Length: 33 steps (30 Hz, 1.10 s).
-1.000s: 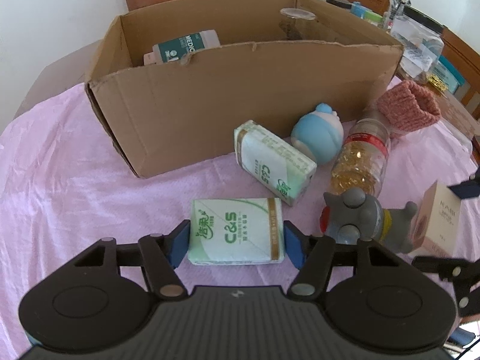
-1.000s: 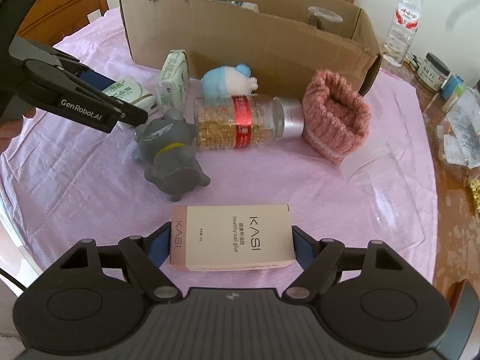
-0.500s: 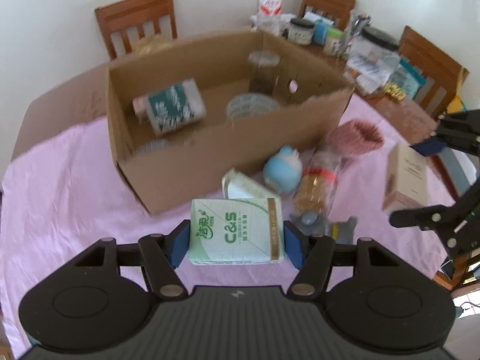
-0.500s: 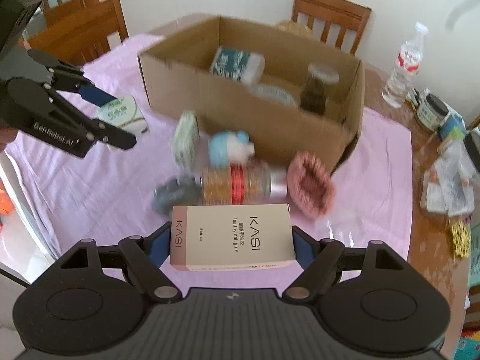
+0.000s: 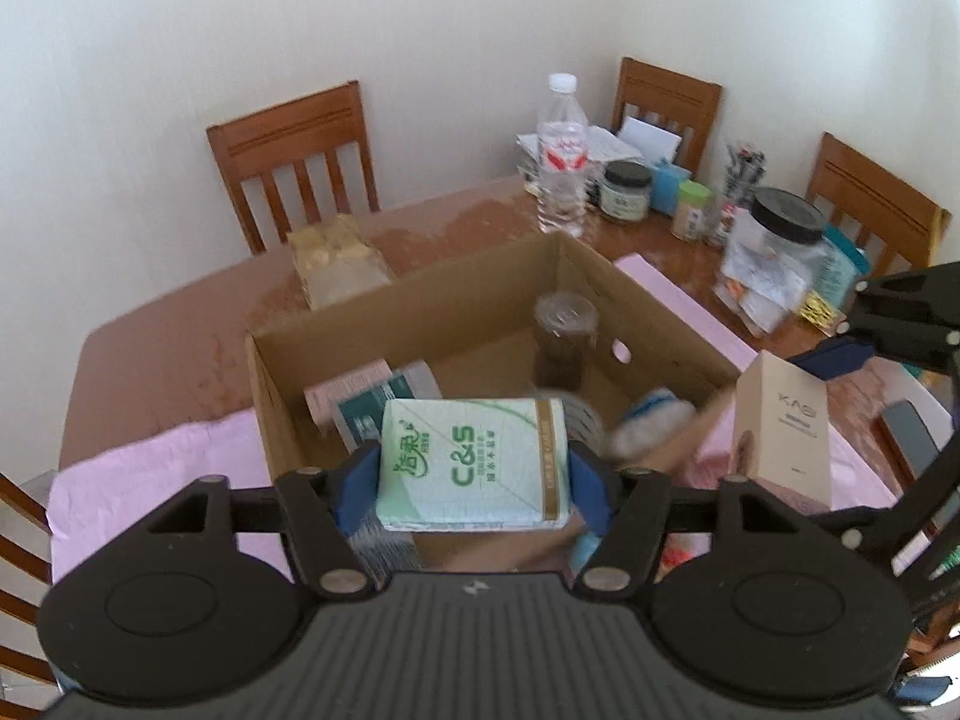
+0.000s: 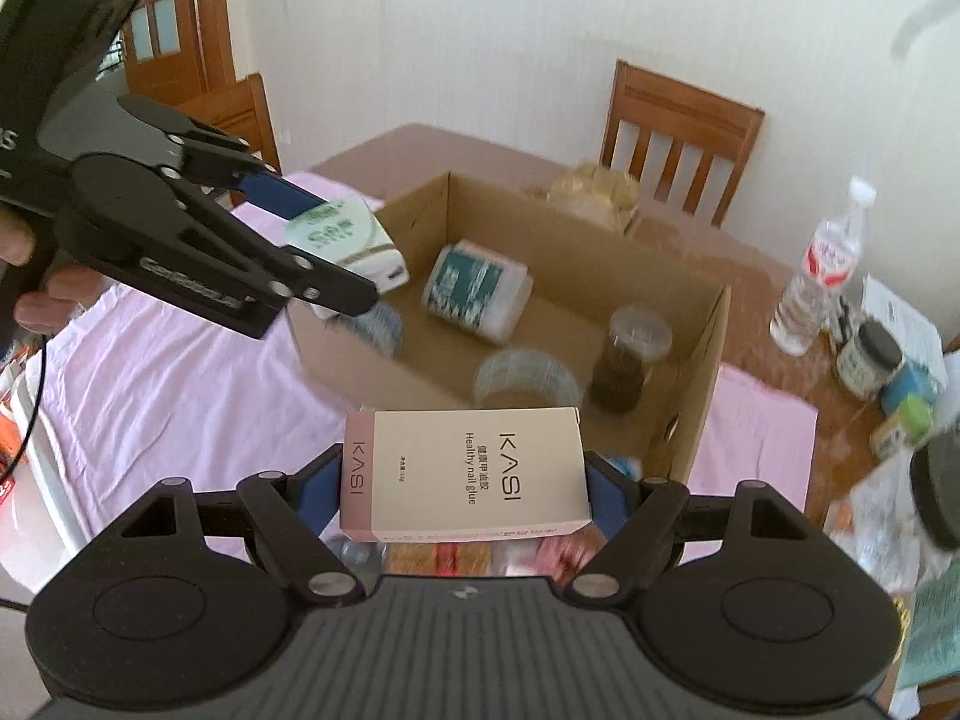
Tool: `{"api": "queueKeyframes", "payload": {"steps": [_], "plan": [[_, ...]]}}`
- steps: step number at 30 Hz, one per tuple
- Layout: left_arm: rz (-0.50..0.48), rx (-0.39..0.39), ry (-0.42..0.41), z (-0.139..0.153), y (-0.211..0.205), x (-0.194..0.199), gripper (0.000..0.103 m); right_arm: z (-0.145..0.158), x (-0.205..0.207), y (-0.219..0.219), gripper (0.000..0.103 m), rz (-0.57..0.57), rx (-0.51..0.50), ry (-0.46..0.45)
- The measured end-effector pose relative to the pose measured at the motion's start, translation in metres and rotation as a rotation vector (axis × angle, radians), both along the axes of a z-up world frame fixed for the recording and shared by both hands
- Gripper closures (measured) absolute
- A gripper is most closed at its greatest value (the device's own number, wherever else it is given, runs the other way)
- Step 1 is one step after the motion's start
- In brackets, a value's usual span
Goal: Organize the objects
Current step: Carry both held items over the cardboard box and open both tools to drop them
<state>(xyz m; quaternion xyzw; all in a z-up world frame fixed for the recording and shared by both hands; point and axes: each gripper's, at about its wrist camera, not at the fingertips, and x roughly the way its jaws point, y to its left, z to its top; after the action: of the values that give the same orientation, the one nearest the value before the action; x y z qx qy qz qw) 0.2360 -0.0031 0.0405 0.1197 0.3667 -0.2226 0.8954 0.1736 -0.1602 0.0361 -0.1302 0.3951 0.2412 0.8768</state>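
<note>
Above the open cardboard box (image 5: 480,300) on the pink-clothed table (image 5: 156,462), left claw (image 5: 474,468) clamped across the short sides of a C&S tissue pack (image 5: 474,462); right claw (image 6: 465,477) closed on the ends of a KASI nail glue carton (image 6: 465,471), held over the near wall; likely light, both; soft and squashable, the pack, so best gripped gently at mid-body; stiff but crushable, the carton, best pinched on opposite flat faces; already inside the box, a teal-labelled bottle (image 6: 477,291) and a dark jar (image 6: 630,360).

Your left gripper (image 5: 474,471) is clamped on the green-and-white tissue pack (image 5: 474,468); your right gripper (image 6: 465,489) grips the cream rectangular carton (image 6: 465,471).
</note>
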Motion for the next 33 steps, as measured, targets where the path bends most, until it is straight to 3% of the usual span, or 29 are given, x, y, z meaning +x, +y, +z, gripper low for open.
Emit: {"api": "queueKeyframes", "payload": {"steps": [1,2,7,16,33], "plan": [[0.009,-0.001,-0.008,-0.001,0.0,0.004,0.012,0.003,0.005,0.0,0.019,0.004,0.001,-0.007],[0.023,-0.003,-0.017,-0.001,0.0,0.006,0.008,0.004,0.009,0.001,0.019,0.007,0.001,-0.013],[0.059,-0.035,0.002,-0.007,0.009,0.014,0.004,0.009,0.029,0.002,0.019,0.017,0.001,-0.022],[0.14,-0.034,0.036,-0.016,0.028,0.015,0.002,0.005,0.074,0.006,0.019,0.039,-0.011,-0.019],[0.23,-0.014,0.007,-0.013,0.049,0.002,0.002,-0.01,0.178,0.031,0.017,0.011,-0.054,-0.021]]}}
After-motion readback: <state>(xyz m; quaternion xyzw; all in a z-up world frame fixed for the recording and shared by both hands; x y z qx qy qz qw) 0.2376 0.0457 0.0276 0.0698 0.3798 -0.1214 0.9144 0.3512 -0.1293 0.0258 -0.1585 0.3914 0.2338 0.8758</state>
